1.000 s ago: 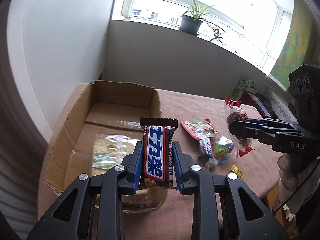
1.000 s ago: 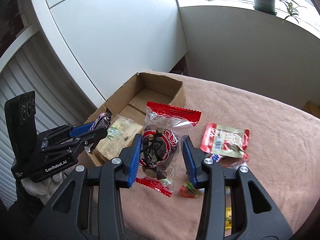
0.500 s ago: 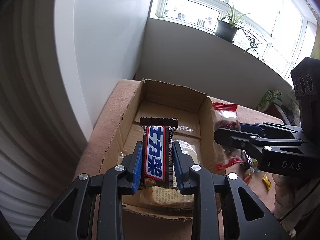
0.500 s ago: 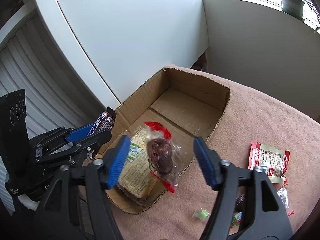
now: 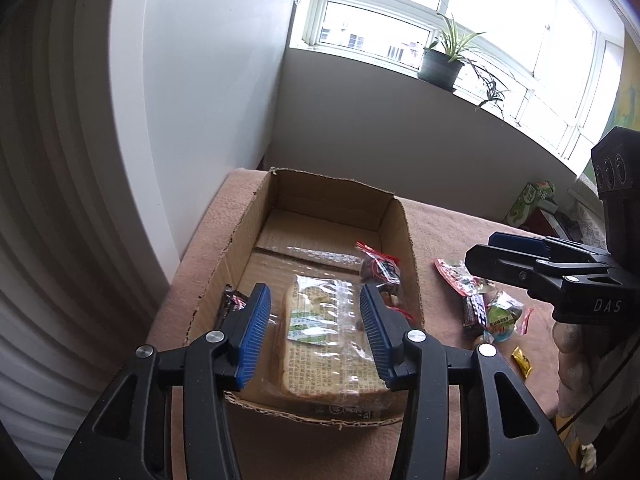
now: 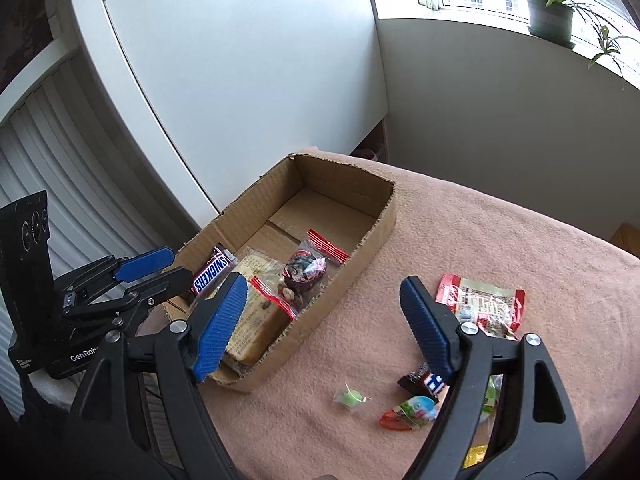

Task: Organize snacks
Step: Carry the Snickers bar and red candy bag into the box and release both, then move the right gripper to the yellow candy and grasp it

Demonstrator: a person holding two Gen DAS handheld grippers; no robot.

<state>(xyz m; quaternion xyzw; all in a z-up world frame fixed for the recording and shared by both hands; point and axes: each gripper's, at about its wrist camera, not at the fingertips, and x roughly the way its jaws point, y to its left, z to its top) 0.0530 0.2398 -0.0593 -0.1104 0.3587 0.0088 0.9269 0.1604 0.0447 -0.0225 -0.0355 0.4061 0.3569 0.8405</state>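
A cardboard box (image 5: 406, 236) (image 6: 376, 236) sits on the pink-covered table. In it lie a wrapped bread slice (image 5: 320, 344) (image 6: 256, 320), a red-edged clear snack bag (image 5: 378, 272) (image 6: 308, 268) and a Snickers bar (image 6: 212, 272) (image 5: 232, 304) against the left wall. My left gripper (image 5: 314, 336) (image 6: 152, 272) is open and empty above the box's near end. My right gripper (image 6: 322, 328) (image 5: 492, 256) is open and empty over the table beside the box.
Loose snacks lie on the table right of the box: a red and white packet (image 6: 484, 304) (image 5: 456, 280), a small chocolate bar (image 6: 424, 382) (image 5: 476, 310), jelly cups (image 6: 412, 410) (image 5: 500, 316), a green candy (image 6: 348, 398) and a yellow candy (image 5: 522, 358). A white wall stands left of the box.
My left gripper opened and let go of the Snickers bar, which now lies in the box. My right gripper, open since it dropped the red-edged bag in the box, has drawn back toward the table.
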